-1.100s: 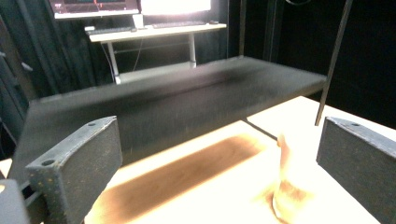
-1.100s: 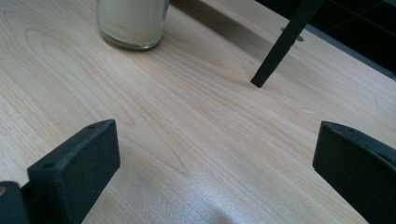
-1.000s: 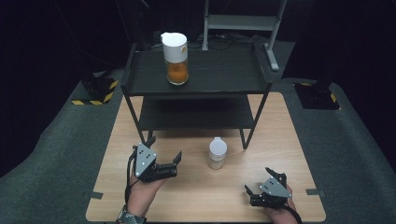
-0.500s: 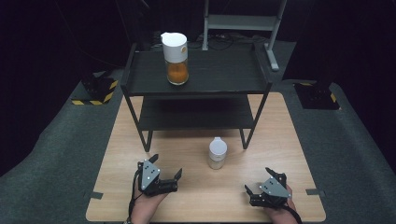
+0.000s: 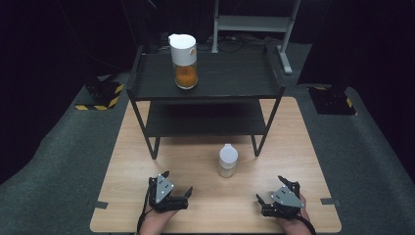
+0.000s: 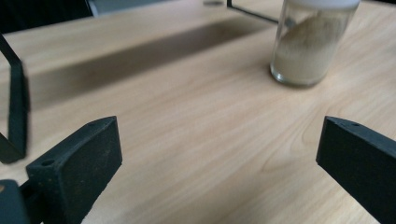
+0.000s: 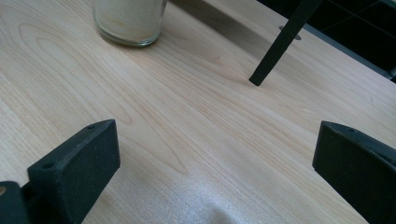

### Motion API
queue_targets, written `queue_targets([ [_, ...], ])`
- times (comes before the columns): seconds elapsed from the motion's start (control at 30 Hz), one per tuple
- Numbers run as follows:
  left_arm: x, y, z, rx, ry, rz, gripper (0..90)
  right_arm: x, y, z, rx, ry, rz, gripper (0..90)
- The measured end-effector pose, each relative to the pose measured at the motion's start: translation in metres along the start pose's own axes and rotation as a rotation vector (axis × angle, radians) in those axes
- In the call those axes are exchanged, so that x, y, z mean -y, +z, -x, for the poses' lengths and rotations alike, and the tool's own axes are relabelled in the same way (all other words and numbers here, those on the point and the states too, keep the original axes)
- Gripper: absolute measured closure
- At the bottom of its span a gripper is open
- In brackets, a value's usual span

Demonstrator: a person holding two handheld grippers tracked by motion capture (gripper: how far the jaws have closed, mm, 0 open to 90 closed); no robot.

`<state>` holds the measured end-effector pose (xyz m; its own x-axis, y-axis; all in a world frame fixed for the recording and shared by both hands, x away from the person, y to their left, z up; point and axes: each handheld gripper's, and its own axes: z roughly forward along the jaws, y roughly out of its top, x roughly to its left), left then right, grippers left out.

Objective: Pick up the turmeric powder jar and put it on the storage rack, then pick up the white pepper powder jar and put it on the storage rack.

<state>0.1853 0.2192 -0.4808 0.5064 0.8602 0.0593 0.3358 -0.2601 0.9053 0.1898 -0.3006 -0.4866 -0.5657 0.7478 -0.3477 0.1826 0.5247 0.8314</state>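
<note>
Jar (image 5: 228,160) of pale powder with a white lid stands upright on the wooden table (image 5: 205,205), just in front of the black shelf rack (image 5: 208,88), between the 2 grippers and a bit beyond them. Left gripper (image 5: 177,194) hovers low near the table's front edge, jaws spread wide, nothing in them; in the left gripper view the jar (image 6: 310,44) sits ahead and off to the right of the gap. Right gripper (image 5: 270,195) is likewise released and empty, and its own view puts the jar (image 7: 129,21) ahead and to the left, with a rack leg (image 7: 280,44) off to the right. My read: the step in hand is the approach to that jar. Either side works, but pick 1 and square the gap on the glass body below the lid, not the lid itself. Come in level and low, keep clear of the rack leg, close slowly so the jar doesn't tip or skid. 2nd jar (image 5: 184,61) with orange contents stands on the rack's top shelf, well apart.
</note>
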Motion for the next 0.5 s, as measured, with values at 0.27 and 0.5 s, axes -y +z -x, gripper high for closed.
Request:
queue_targets([
  [0.27,-0.005,0.007,0.007,0.003,0.076,-0.060,0.5,0.000,0.000,-0.002,0.009,0.001,0.002,0.0],
  [0.5,-0.011,0.009,0.015,-0.015,0.114,-0.099,0.7,0.003,-0.002,0.004,-0.013,0.019,0.016,0.0],
])
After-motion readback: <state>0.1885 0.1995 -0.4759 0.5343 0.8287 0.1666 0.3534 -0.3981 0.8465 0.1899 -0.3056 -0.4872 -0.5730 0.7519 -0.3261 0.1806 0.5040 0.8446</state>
